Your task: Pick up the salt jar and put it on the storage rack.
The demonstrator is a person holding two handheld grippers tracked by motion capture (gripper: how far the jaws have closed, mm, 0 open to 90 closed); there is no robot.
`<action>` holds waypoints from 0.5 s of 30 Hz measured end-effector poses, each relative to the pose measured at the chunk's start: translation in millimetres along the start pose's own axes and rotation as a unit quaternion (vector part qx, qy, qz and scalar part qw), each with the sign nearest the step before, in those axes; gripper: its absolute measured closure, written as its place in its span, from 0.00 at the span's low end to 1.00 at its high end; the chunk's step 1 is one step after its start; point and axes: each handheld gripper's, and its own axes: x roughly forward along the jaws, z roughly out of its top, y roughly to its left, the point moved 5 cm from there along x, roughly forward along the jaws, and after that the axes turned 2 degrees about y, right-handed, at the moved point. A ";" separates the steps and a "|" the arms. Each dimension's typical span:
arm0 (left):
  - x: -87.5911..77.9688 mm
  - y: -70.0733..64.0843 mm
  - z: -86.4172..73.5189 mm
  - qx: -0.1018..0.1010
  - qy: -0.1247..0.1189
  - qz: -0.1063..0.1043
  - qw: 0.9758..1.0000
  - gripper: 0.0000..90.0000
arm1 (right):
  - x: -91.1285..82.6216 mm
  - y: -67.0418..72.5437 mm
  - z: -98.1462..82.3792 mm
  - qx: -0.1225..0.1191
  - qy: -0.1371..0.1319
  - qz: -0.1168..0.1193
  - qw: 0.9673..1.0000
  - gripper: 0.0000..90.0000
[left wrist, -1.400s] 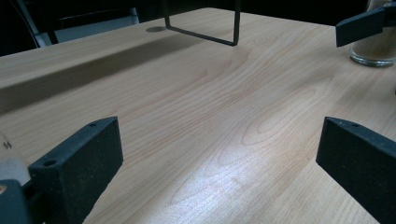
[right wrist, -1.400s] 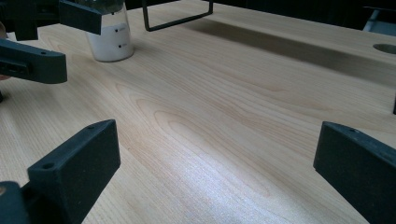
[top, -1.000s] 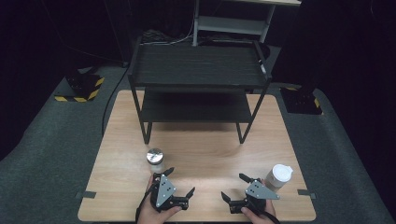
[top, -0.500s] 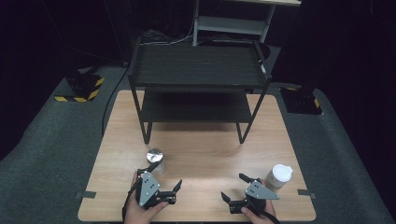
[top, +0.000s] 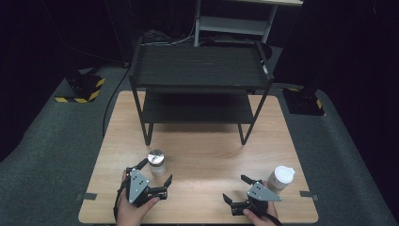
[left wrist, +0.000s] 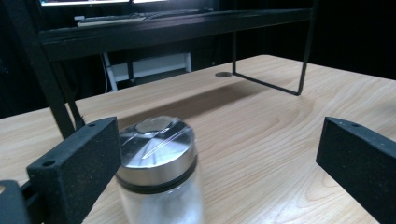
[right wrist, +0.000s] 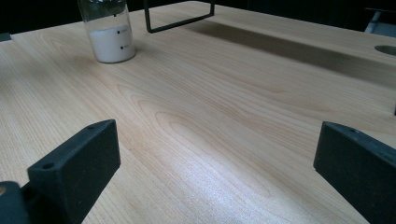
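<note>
Glass jar [top: 156, 162] with a metal screw lid stands upright on the wooden table [top: 202, 155], in front of the black two-tier shelf rack [top: 200, 77] and off that rack's front left leg. The left gripper [top: 153, 176] hovers just on the near side of the jar, its jaws spread wide — in the left gripper view the jar [left wrist: 159, 168] sits against the inner face of the left-hand jaw while the other jaw stands well clear, so nothing is clamped. The right gripper [top: 237, 190] rests farther along the table edge from the rack's front right leg, jaws likewise gaping over bare wood, with a white lidded cup [top: 281, 178] just beside it. From the right gripper view the jar [right wrist: 106, 30] shows white powder filling its lower part.

Judging by its look, the jar is rigid, smooth and breakable — light enough for one gripper, but slick under hard pads and top-heavy if nudged at the lid. The safest hold appears to be across the straight glass wall below the lid's dark band, jaws level and centred, closed gently.
</note>
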 end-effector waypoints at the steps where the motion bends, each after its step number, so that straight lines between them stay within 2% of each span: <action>1: 0.8 0.9 -0.5 0.000 0.002 0.001 1.000 0.01 | -0.1 -0.1 -0.2 0.000 -0.001 0.000 1.000 0.00; 7: 8.6 5.5 -4.5 0.002 0.010 0.008 1.000 0.00 | -0.2 -0.3 -0.3 0.003 -0.001 -0.001 1.000 0.00; 14: 15.7 10.3 -7.6 -0.005 0.015 0.013 1.000 0.00 | -0.1 -0.7 -0.4 0.004 -0.001 -0.002 1.000 0.00; 15: 18.6 11.6 -8.9 -0.012 0.018 0.018 1.000 0.00 | 0.1 -0.6 -0.4 0.001 -0.002 -0.003 1.000 0.00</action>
